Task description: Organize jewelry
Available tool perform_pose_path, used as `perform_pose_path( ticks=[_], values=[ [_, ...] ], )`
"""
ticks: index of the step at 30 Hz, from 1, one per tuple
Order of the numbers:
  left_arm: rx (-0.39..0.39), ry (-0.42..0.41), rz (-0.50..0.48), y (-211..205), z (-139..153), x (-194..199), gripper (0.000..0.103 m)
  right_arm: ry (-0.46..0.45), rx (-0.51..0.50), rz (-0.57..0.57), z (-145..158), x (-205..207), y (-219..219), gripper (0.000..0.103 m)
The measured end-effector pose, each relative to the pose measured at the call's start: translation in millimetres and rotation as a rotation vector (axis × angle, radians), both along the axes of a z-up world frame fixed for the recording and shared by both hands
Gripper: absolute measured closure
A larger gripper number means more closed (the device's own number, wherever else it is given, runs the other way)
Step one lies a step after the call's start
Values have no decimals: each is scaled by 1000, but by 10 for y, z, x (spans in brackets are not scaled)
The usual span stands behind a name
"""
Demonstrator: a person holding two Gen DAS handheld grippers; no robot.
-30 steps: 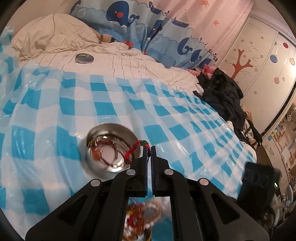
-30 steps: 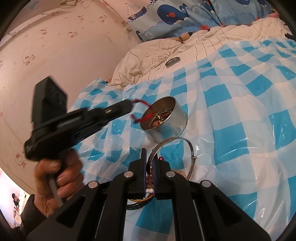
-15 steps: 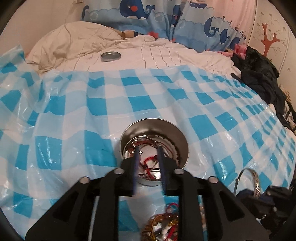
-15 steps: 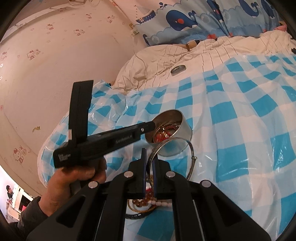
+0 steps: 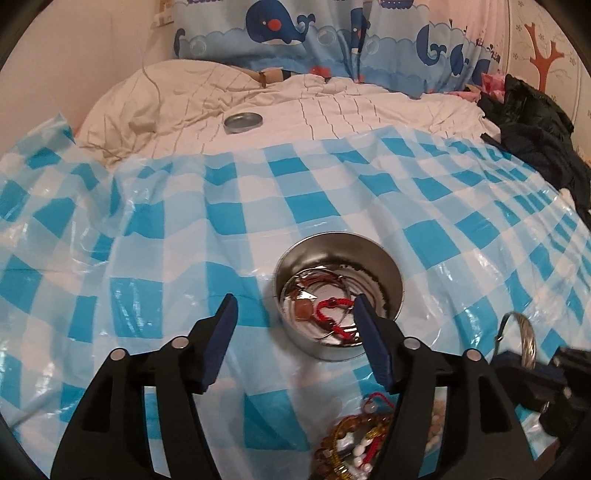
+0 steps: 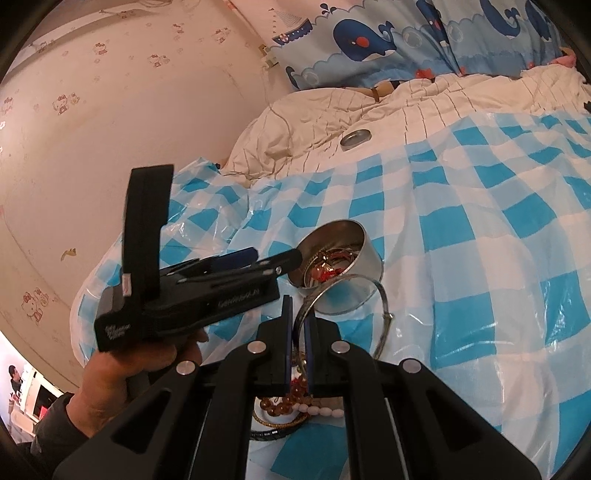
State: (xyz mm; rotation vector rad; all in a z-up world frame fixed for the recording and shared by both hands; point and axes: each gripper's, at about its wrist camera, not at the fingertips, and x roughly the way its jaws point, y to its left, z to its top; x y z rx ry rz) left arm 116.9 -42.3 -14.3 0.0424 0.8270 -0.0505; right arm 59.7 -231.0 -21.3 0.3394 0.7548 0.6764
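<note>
Red cord bracelet lies in the tin as our left gripper lets go

Our left gripper (image 5: pixel 293 308) hangs over the round metal tin (image 5: pixel 391 275) on the blue-and-white checked sheet (image 5: pixel 332 206), its jaws opening with nothing pinched between them; the red cord bracelet (image 5: pixel 330 314) rests inside the tin among other pieces. Our right gripper (image 6: pixel 298 319) is clenched on the rim of a silver bangle (image 6: pixel 382 317), which stands just beside the tin. Below it a heap of amber and white beads (image 6: pixel 295 404) lies on the sheet. The tin's lid (image 5: pixel 243 122) sits well apart on the cream quilt (image 5: pixel 332 107), near the whale-print pillow (image 5: pixel 280 33).
</note>
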Motion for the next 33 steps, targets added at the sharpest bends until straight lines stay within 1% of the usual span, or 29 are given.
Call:
perform_pose_path(
  ticks=[4, 9, 12, 15, 18, 19, 20, 21, 23, 25, 26, 28, 30, 33],
  values=[
    [63, -36, 29, 72, 92, -102, 30, -22, -8, 10, 71, 66, 62, 95],
    [80, -47, 72, 287, 181, -219, 25, -47, -23, 24, 176, 197, 178, 95],
    [69, -58, 117, 481, 242, -307, 21, -71, -44, 38, 259, 300, 287, 95],
    [30, -71, 156, 698, 314, -403, 19, -83, -80, 54, 298, 457, 443, 95],
    [-4, -74, 183, 856, 351, -460, 18, -53, -135, 67, 219, 703, 652, 95],
    [-11, -74, 189, 877, 359, -462, 18, -18, -151, 81, 137, 814, 736, 91],
    [-16, -74, 193, 902, 363, -466, 17, 19, -171, 95, 51, 905, 810, 74],
    [-16, -72, 197, 923, 362, -468, 17, 61, -202, 103, -58, 991, 888, 62],
    [-14, -67, 196, 913, 354, -456, 17, 91, -242, 109, -195, 1034, 952, 62],
    [-12, -62, 190, 894, 346, -456, 17, 85, -251, 105, -220, 967, 899, 61],
    [-9, -62, 186, 872, 345, -465, 17, 77, -244, 97, -204, 921, 846, 56],
    [10, -56, 172, 810, 326, -473, 16, 49, -234, 67, -151, 773, 687, 50],
    [41, -48, 157, 724, 290, -490, 16, 22, -245, 34, -111, 578, 511, 35],
    [100, -32, 128, 556, 230, -535, 15, -6, -273, -14, -110, 253, 279, 31]
  ],
)
